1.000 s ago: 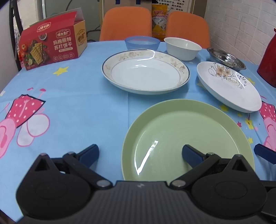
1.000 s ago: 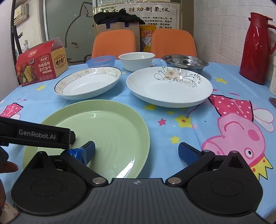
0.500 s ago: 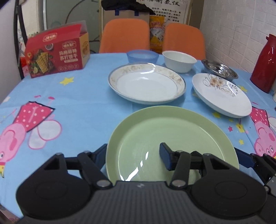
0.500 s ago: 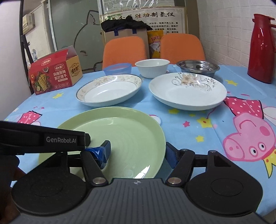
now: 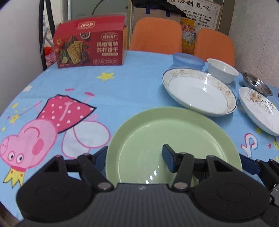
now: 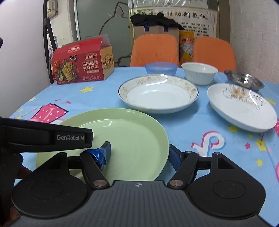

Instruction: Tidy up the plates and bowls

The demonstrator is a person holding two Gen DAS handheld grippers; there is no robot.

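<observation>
Blue tablecloth (image 5: 132, 90), both tools grasping empty green plate (image 5: 157, 132), left tool (image 5: 135, 154) loosening, right tool (image 6: 139, 153) clenched

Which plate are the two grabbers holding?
The plain green plate, nearest the cameras. The right gripper and left gripper each straddle its rim. The two white patterned plates sit untouched farther back.

Canteen-like dining room; counter (image 6: 108, 97) under cartoon cloth; orange chairs (image 6: 154, 49); cracker box (image 6: 82, 64); wall poster (image 6: 184, 16); plates (image 6: 157, 93), bowls (image 6: 199, 73) laid out
</observation>
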